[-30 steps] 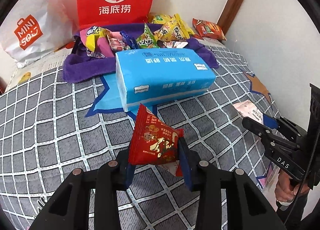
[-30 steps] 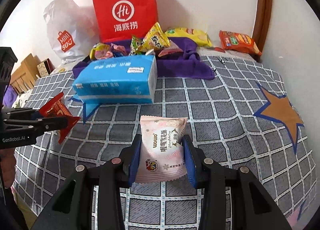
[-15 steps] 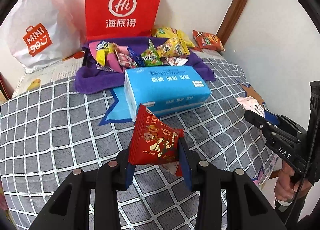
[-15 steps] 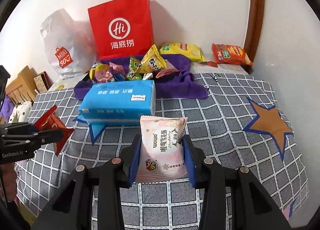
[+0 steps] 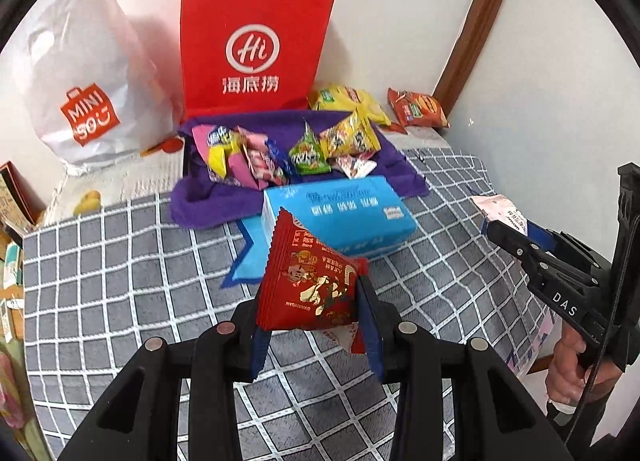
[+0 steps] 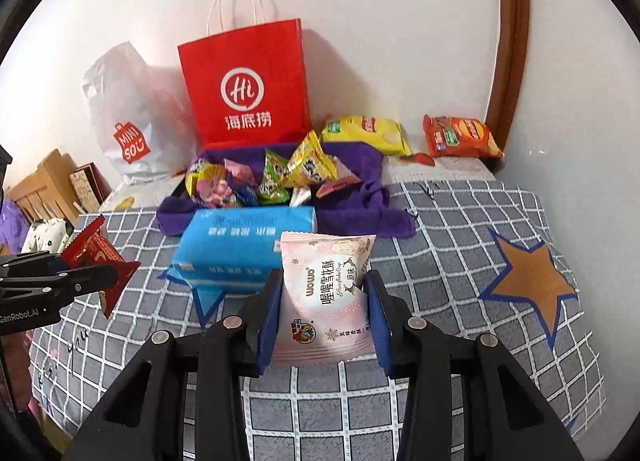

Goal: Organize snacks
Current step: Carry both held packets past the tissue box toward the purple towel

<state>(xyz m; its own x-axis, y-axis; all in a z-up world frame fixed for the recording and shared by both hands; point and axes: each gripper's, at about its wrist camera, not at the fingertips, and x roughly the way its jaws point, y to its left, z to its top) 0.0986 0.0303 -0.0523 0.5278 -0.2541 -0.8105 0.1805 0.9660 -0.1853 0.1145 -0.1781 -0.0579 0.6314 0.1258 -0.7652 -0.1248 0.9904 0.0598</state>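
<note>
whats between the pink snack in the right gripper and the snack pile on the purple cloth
The blue tissue pack lies between them on the checked bedcover, plain in the right wrist view.

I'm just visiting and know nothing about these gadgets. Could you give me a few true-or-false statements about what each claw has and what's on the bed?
1. The left claw grips a red foil snack packet. True.
2. The right claw is empty. False: it grips a pale pink snack packet.
3. The blue tissue pack stands inside the red paper bag. False: it lies on the grey checked bedspread.
4. Loose snacks sit on the purple cloth. True.
</note>
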